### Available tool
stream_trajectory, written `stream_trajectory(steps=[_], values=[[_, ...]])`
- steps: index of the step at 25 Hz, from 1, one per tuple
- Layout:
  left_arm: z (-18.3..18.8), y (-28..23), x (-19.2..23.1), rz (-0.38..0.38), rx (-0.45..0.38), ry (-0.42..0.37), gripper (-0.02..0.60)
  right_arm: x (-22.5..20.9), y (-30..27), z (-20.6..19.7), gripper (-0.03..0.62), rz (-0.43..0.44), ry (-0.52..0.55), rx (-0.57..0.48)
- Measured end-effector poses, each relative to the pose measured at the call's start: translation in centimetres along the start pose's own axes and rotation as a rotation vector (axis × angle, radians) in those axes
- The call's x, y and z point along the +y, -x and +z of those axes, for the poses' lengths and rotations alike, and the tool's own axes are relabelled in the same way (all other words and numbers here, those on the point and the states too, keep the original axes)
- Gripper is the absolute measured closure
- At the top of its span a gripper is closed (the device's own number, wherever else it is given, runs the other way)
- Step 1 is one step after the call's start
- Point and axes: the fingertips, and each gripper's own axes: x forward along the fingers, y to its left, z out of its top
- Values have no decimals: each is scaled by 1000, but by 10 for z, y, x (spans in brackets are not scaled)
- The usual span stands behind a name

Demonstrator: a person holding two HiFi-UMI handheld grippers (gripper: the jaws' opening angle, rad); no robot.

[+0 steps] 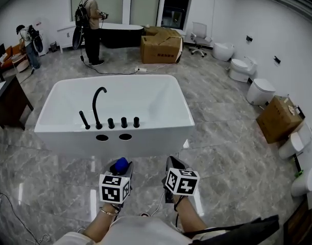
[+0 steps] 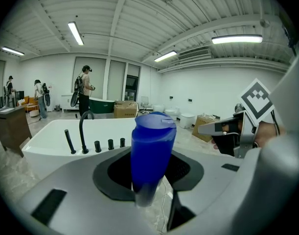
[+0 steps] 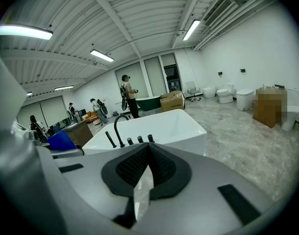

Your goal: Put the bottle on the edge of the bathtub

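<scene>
Blue bottle (image 2: 153, 146) is squeezed in the left gripper (image 2: 150, 173), which hides all but its top from above. Right gripper (image 3: 148, 153) is closed, empty.

On bathtub (image 1: 161, 138) rim, faucet (image 1: 95, 108), knobs (image 1: 123, 122) block left; right half free.

The glossy grey marble floor (image 1: 227, 152) bears a white bathtub (image 1: 115, 134) in the middle, a large cardboard box (image 1: 161, 49) behind it, white toilets (image 1: 260, 91) and a second carton (image 1: 278, 119) at right, a dark desk (image 1: 10, 103) at left
</scene>
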Motion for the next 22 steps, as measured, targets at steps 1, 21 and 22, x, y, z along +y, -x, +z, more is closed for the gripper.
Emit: stream_trajectory(steps=[1, 21, 22], values=[[2, -4, -1, -1, -2, -3, 422, -4, -2, 2, 568, -1, -3, -3], [11, -35, -2, 54, 15, 2, 422, -56, -19, 5, 568, -9, -56, 25], [12, -35, -2, 53, 14, 6, 422, -57, -18, 6, 568, -12, -56, 26]])
